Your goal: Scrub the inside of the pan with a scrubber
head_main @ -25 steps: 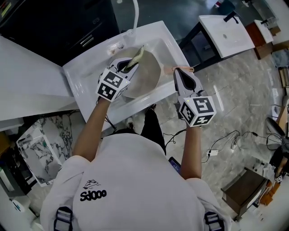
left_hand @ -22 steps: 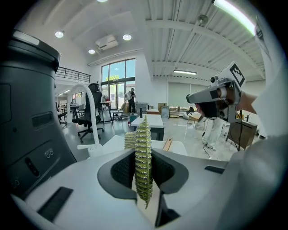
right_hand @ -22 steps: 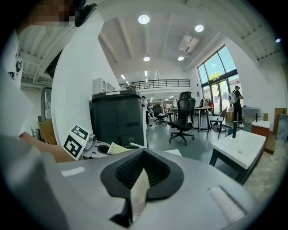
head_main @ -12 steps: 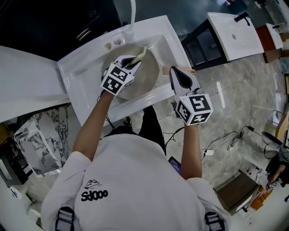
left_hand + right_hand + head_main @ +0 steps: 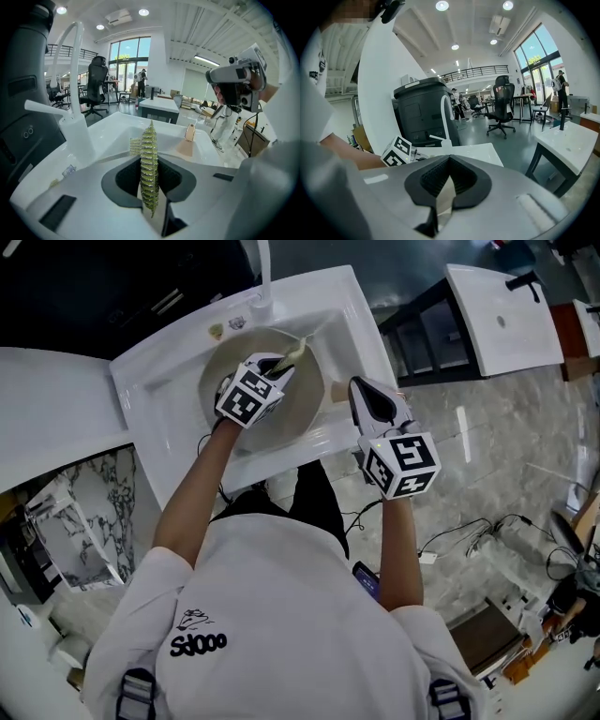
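Jaws, left gripper (image 5: pixel 151 197): pinching scrubber (image 5: pixel 150 154) edge-on, at 1 o'clock inside pan (image 5: pixel 305 413); pan lies in sink (image 5: pixel 159 418). Jaws, right gripper (image 5: pixel 439 190): pressed together, empty, at pan's 3 o'clock. Step, judged: scrubbing. Next: press down, sweep across the bottom.

Straight ahead of the left claw (image 5: pixel 278 365), past the scrubber (image 5: pixel 150 173) pinched in its jaws, the pan (image 5: pixel 305 409) wall and the sink (image 5: pixel 159 409) rim close the way. Ahead and to its left the faucet (image 5: pixel 77 136) stands as a post. To its right the pan handle (image 5: pixel 190 132) sticks up, with the right claw (image 5: pixel 360 383), jaws together, just beyond it. Below and behind the left claw the pan floor lies open. Right of the right claw there is open floor (image 5: pixel 487 465); another washbasin (image 5: pixel 506 315) stands well apart.
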Demonstrator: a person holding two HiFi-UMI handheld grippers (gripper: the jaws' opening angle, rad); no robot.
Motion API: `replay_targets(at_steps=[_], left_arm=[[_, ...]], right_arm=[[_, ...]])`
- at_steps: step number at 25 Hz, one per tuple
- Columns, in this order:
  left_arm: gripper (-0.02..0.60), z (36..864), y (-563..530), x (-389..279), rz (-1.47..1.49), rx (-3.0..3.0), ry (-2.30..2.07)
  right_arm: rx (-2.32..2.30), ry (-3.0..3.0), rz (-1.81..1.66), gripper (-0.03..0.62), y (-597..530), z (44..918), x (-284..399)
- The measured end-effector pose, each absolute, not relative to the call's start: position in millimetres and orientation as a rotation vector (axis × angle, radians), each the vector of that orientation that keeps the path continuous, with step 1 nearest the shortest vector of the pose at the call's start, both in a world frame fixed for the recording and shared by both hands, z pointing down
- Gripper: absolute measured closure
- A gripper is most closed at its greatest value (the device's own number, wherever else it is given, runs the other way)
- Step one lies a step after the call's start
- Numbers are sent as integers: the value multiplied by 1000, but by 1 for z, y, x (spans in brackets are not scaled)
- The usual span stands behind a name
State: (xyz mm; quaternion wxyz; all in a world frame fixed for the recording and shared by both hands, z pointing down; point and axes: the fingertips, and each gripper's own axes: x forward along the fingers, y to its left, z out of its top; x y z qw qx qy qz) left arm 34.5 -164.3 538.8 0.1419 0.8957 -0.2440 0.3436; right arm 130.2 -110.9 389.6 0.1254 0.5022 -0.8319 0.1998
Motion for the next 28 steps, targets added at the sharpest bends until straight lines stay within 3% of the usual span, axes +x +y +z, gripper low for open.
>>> replay_targets(at_steps=[28], left_arm=[[512, 599, -168, 76, 934, 2523, -522]], right_arm=[[1629, -2191, 784, 585, -99, 444, 148]])
